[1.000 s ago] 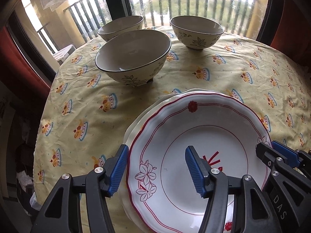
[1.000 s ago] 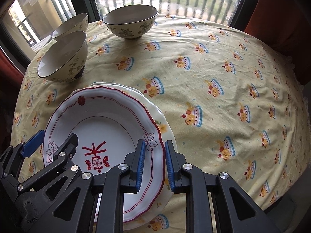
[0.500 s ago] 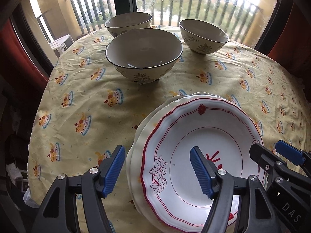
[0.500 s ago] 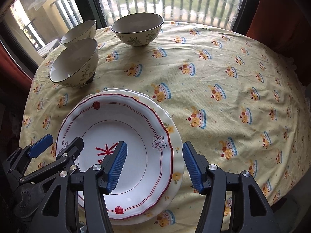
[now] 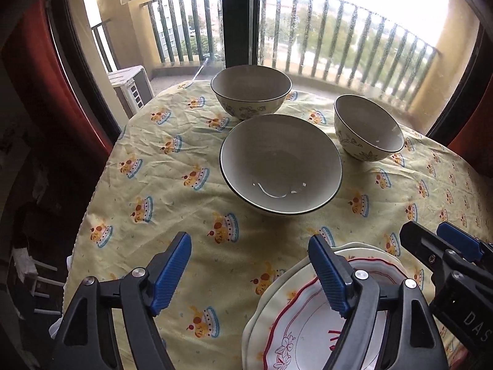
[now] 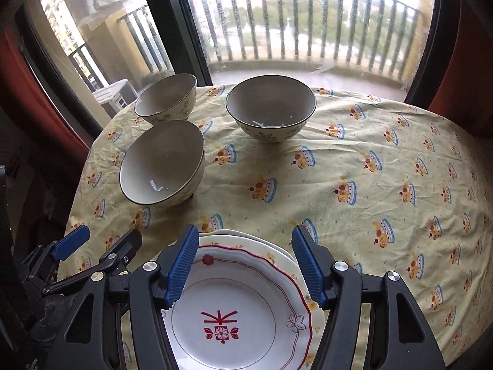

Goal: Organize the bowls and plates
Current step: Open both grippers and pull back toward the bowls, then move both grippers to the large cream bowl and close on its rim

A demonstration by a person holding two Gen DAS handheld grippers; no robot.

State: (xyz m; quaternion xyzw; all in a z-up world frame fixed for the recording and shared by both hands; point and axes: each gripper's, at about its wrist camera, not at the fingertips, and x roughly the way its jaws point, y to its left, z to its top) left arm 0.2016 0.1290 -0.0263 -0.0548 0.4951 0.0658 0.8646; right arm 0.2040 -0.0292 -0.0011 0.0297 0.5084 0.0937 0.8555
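A white plate with a red rim [image 6: 240, 314] lies on top of a cream plate [image 6: 277, 254] in a stack at the near table edge; the stack shows in the left wrist view [image 5: 295, 326] at bottom right. Three cream floral bowls stand apart farther back: a near one [image 5: 280, 163] [image 6: 161, 163], a far left one [image 5: 251, 91] [image 6: 166, 98] and a right one [image 5: 368, 128] [image 6: 271, 106]. My left gripper [image 5: 249, 271] is open and empty, left of the stack. My right gripper [image 6: 245, 262] is open and empty above the stack.
The round table wears a yellow cloth [image 6: 369, 185] with a cake print. A window with a balcony railing [image 6: 292, 21] stands behind the table. Red curtains [image 5: 46, 61] hang at the sides. The table's left edge [image 5: 92, 191] drops away.
Both grippers have pulled back and lifted off the plate stack. The right gripper went from shut on the plate rim to open. The stack now sits lower in both views.
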